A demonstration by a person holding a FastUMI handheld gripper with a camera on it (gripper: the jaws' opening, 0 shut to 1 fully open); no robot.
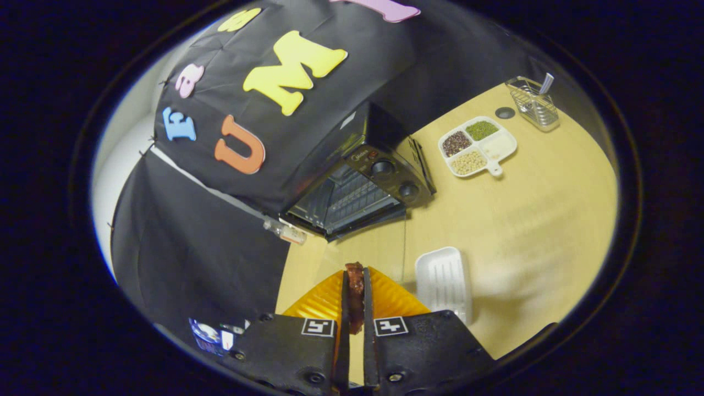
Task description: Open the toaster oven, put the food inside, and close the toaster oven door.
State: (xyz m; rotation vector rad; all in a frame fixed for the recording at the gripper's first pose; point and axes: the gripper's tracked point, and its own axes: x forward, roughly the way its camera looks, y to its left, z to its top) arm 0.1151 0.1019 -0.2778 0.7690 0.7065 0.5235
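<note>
Tongs (355, 286): both fingers pressed on a dark reddish piece of food (355, 294), held above the tabletop (539, 220). Toaster oven (360, 179): well beyond the food, door down and open. White tray (443, 280): just beside the food; sectioned dish (477, 146) beyond the toaster oven.

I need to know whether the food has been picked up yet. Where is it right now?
In the gripper view, the food is clamped between the tongs, held above the table, with the open toaster oven beyond it.
</note>
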